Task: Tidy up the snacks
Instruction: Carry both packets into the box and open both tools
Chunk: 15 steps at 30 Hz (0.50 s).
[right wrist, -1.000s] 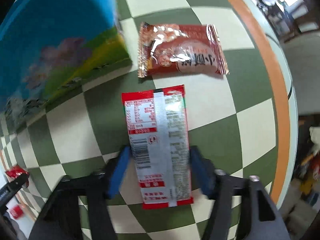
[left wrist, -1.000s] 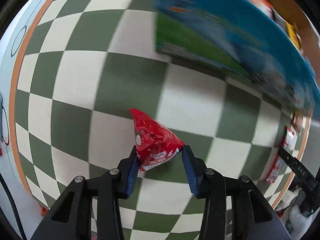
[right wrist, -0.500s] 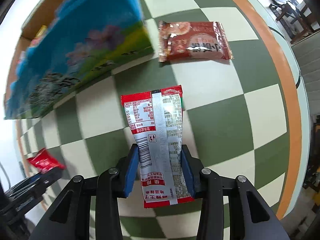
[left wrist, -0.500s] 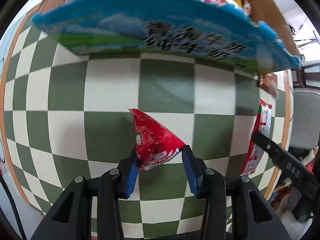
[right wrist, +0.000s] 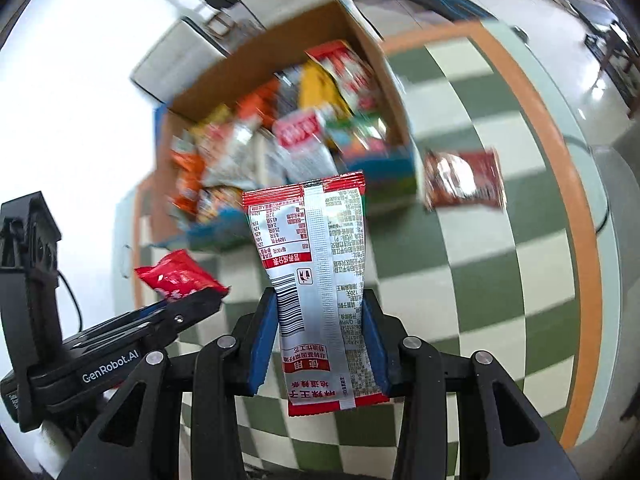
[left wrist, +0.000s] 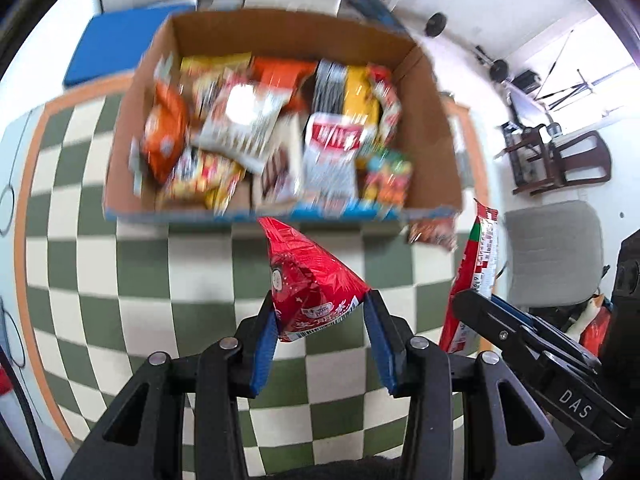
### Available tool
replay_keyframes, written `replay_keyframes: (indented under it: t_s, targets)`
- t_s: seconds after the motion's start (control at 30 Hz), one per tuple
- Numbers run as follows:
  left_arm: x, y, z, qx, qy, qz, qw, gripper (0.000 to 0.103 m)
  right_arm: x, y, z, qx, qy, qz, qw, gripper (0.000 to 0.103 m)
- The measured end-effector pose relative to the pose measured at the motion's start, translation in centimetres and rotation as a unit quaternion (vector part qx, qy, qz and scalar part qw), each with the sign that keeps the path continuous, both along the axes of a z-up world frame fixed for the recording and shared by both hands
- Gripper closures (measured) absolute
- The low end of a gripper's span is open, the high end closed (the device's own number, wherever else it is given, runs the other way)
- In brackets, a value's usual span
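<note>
Left tool (left wrist: 320, 316) clamped, raised; right tool (right wrist: 320, 320) clamped, raised alongside

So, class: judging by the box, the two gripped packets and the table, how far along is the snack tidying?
Done: the box already holds many snacks. In hand: the left hand-held gripper grips a red packet and the right hand-held gripper a silver-backed packet, both raised in front of the box. Left: dropping those in, then the brown packet on the table beside the box.
</note>
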<state>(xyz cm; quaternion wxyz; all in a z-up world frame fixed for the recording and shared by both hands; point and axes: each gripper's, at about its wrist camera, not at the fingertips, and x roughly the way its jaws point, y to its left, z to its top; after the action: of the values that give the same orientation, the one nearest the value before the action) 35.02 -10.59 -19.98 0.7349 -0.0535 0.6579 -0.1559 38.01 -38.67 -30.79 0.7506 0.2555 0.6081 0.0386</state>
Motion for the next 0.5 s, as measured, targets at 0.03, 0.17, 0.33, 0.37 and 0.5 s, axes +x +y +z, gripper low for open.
replay_keyframes:
  t_s: [0.03,0.17,0.33,0.37,0.5]
  targets:
    - [0.9,-0.2,0.9,-0.004,-0.006,-0.002,1.0000,0.064,0.5,0.0,0.9,0.004,-0.008,-0.001,1.000,0.060]
    - [4.3,-1.1,2.1,-0.016,-0.014,0.000,0.9998,0.064,3.8,0.9,3.7,0.016,-0.040,-0.003,0.999,0.060]
    - [9.3,-1.1,1.3,-0.011,0.002,0.005,0.9999,0.064,8.4,1.1,4.9,0.018,-0.057,-0.003,0.998,0.060]
    - [10.1,-0.8,1.0,-0.011,0.010,0.008,0.9999,0.064,9.4,1.2,4.8,0.018,-0.056,-0.003,0.998,0.060]
    - [13.0,-0.2,-1.0,-0.006,0.044,0.013,0.9989,0.064,12.1,1.6,4.0,0.017,-0.043,-0.008,0.999,0.060]
